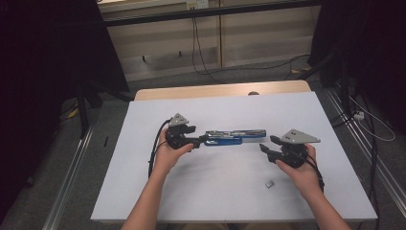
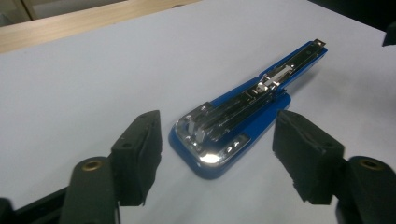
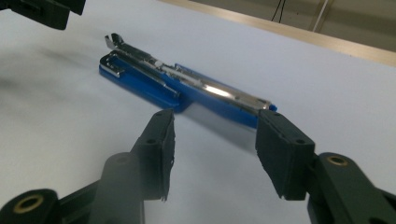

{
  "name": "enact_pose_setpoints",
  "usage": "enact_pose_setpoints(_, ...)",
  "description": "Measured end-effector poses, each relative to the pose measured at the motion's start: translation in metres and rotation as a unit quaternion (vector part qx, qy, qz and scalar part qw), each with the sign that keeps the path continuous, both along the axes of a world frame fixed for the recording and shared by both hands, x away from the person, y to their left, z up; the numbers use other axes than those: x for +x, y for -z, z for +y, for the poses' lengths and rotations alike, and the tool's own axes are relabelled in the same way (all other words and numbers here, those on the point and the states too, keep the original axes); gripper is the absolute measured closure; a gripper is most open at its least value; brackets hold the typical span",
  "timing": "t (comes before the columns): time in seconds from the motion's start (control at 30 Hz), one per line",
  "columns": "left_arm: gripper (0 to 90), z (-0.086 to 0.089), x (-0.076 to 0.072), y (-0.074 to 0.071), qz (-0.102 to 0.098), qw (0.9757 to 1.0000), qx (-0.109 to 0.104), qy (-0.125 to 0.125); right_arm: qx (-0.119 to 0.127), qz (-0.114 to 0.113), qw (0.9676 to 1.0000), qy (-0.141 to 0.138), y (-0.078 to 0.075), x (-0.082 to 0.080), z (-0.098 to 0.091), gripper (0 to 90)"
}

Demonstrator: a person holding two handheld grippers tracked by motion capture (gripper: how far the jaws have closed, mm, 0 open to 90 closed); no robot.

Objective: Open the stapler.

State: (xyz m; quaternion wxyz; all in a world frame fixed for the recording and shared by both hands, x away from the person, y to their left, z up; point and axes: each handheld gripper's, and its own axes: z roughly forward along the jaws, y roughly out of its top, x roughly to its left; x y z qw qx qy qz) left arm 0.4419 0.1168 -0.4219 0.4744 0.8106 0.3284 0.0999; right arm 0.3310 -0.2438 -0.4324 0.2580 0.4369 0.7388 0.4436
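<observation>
While no writing reads on the blue stapler (image 1: 225, 137), both tongs (image 1: 197, 141) (image 1: 266, 144) stand open, holding nothing.

Lab recording bay, black curtains (image 1: 43, 62), floor rails (image 1: 72, 167) (trailing cables (image 1: 196, 48))

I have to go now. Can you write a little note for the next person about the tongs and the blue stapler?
Left tongs: open, beside the stapler's near end, not gripping.
Right tongs: open, a gap away from its other end.
Stapler: flat on the white table, top swung open.
Small grey bit lies near the right hand.
Done: stapler released.
Left: probably closing it, if that's the plan.
</observation>
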Motion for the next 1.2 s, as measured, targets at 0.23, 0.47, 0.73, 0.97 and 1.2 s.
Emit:
enact_pose_setpoints(0.23, 15.2, 0.009, -0.008, -0.003, -0.014, 0.9994, 0.016, -0.027, 0.008, 0.015, 0.9999, 0.001, 0.007, -0.014, -0.013, 34.4)
enact_pose_setpoints(0.47, 11.5, 0.022, -0.023, 0.002, -0.009, 0.9989, 0.018, -0.042, 0.009, 0.025, 0.9996, -0.006, 0.011, -0.022, -0.020, 27.7)
enact_pose_setpoints(0.73, 10.4, 0.044, -0.043, 0.005, -0.011, 0.9980, 0.009, -0.061, -0.005, 0.030, 0.9993, -0.019, 0.011, -0.027, -0.030, 20.4)
enact_pose_setpoints(0.97, 9.6, 0.062, -0.059, 0.012, -0.010, 0.9970, 0.002, -0.076, -0.011, 0.033, 0.9985, -0.042, 0.012, -0.032, -0.031, 17.8)
enact_pose_setpoints(1.2, 9.4, 0.069, -0.069, 0.016, -0.011, 0.9970, 0.005, -0.076, -0.020, 0.044, 0.9968, -0.064, 0.016, -0.036, -0.034, 17.6)
